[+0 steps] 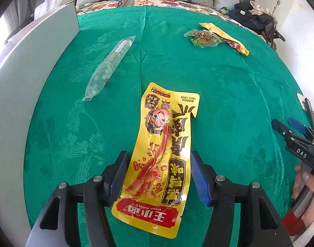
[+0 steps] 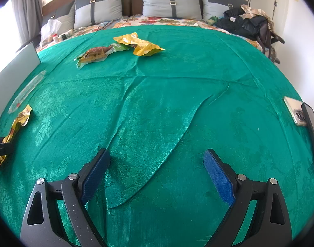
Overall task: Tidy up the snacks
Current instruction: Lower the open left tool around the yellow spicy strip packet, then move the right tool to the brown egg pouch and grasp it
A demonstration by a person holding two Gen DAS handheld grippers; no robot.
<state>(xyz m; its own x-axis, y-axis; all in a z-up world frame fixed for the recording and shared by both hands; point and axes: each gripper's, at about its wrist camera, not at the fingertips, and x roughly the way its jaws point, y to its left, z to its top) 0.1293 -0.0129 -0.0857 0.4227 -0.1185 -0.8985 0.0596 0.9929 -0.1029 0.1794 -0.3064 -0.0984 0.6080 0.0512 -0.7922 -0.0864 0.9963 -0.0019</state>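
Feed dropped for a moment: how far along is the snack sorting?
Nothing looks grouped yet. The left gripper straddles the yellow packet, jaws open, no grip. The right gripper hangs empty. The clear tube pack, green-brown pouch and far yellow packet lie scattered.

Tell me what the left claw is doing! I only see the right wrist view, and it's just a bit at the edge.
Observer: The left claw is open astride a long yellow snack packet lying flat on the green cloth.
Operator: Is there a picture on it?
Observer: Yes, a cartoon face above printed red strips.
Operator: Who's holding the right claw?
Observer: A hand shows just behind the right claw.
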